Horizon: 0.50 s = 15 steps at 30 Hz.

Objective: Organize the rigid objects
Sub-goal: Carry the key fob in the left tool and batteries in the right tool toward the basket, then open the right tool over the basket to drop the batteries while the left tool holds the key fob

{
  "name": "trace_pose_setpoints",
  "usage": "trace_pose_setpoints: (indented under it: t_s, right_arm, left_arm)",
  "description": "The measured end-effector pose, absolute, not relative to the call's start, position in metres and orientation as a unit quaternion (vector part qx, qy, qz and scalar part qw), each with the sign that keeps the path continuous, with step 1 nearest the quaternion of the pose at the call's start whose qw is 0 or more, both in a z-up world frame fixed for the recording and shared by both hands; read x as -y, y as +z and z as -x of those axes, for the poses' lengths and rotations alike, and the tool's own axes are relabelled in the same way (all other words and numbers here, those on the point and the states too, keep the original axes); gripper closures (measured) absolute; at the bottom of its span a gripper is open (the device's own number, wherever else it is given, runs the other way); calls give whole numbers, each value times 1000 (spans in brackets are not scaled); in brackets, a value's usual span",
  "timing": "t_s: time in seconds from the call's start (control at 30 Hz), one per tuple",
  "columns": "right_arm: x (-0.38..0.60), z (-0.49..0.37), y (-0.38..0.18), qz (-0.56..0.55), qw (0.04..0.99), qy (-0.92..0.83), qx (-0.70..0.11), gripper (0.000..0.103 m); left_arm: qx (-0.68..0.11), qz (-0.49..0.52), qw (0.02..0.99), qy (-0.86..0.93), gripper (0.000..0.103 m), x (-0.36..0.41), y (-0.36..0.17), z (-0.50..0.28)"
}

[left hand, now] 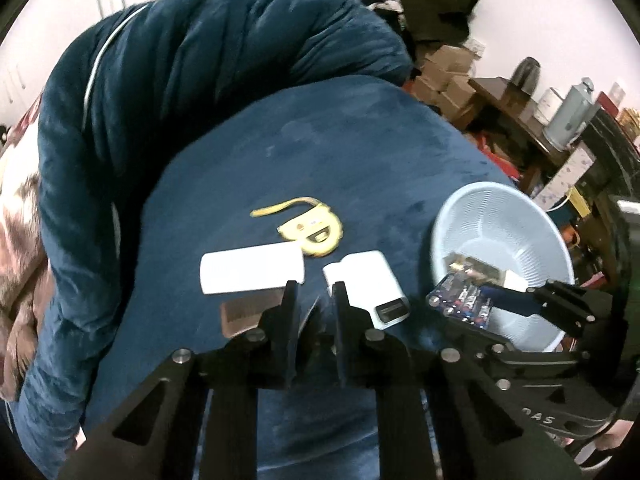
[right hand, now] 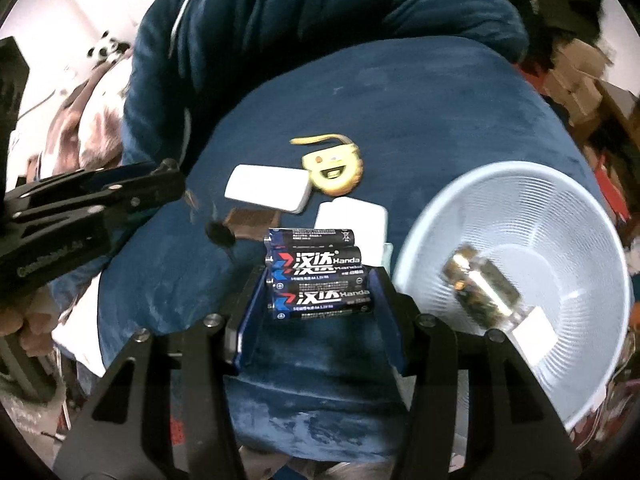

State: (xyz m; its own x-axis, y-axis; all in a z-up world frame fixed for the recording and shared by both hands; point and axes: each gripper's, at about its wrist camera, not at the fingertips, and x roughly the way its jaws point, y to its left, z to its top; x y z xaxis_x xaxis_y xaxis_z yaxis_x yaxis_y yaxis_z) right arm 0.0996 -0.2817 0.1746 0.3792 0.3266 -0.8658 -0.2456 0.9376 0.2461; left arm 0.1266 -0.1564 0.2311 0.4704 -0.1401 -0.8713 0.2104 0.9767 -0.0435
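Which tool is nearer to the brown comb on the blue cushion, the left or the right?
Left. The left tool hovers just right of the comb. The right tool, shut on the battery pack, is farther right, near the basket.

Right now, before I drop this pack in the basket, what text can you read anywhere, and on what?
"汉达 Handa": on the batteries held in the right claw.
"1.5V": fine print on the same batteries; the rest is too small to read.
"DAS": partial lettering on the right claw's body, seen from the left wrist.
Left claw body lettering: blurred.
Tape measure sticker: unreadable.
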Motion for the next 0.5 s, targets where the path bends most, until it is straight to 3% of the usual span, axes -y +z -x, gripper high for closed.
trace_pose_setpoints:
  t_s: [0.27,0.3,0.33,0.37,0.5]
  right_arm:
    - [315,-91,179,-65,838,140,-524,51]
    - [316,-90,179,-65,838,139,-523,51]
    - [317,-89,179,-65,839,140,-522,51]
    - [317,-89,179,-65,838,141,-523,51]
    - [323,-88,180,-66,839,141,-521,51]
  left_arm:
    - [-502,-53,855,-121,88,186,233,-125]
    - [-511,-54,850,-117,80,185,226,-126]
    - [-524,-53,843,-108,66,181,213,-127]
    - [-533,-53,838,-101,62,177,202,-127]
    - [-584,-61,804,-94,61,165,142,-125]
